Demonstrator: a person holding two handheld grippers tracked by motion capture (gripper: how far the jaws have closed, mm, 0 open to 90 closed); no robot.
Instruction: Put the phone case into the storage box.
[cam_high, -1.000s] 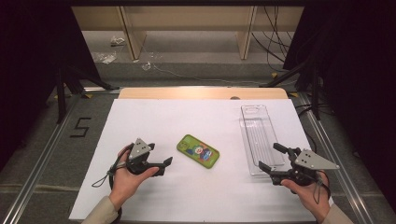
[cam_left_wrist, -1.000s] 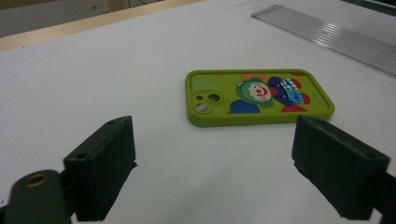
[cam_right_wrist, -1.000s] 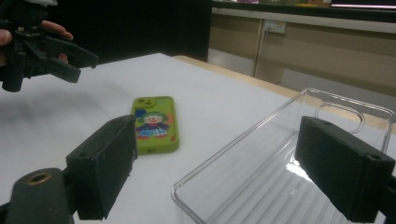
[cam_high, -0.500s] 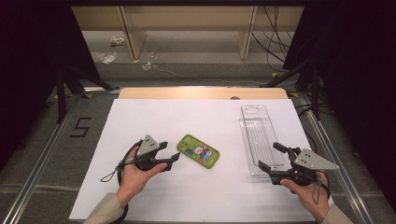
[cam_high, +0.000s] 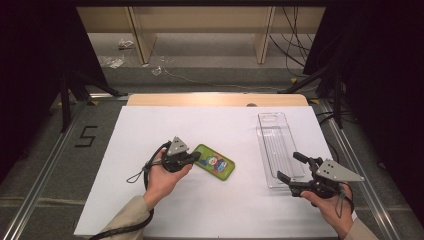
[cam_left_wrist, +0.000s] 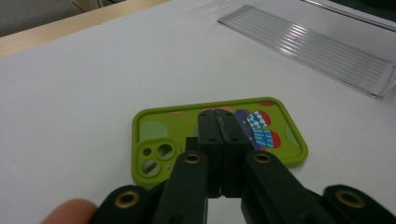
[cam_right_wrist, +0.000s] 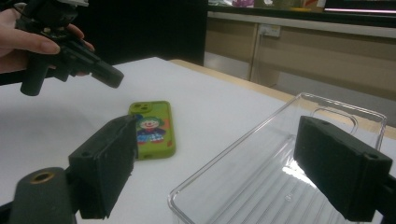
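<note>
The left gripper (cam_high: 196, 158), jaws just pressed together on nothing, is hovering over the green phone case (cam_high: 215, 162). The right gripper (cam_high: 292, 167) is gaping wide, empty, beside the clear plastic tray (cam_high: 274, 131).

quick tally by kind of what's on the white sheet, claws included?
Green rubbery phone case with a clown picture: 1
Clear plastic rectangular tray: 1
Black two-jaw claws: 2, left claw shut, right claw open
Total: 4
</note>
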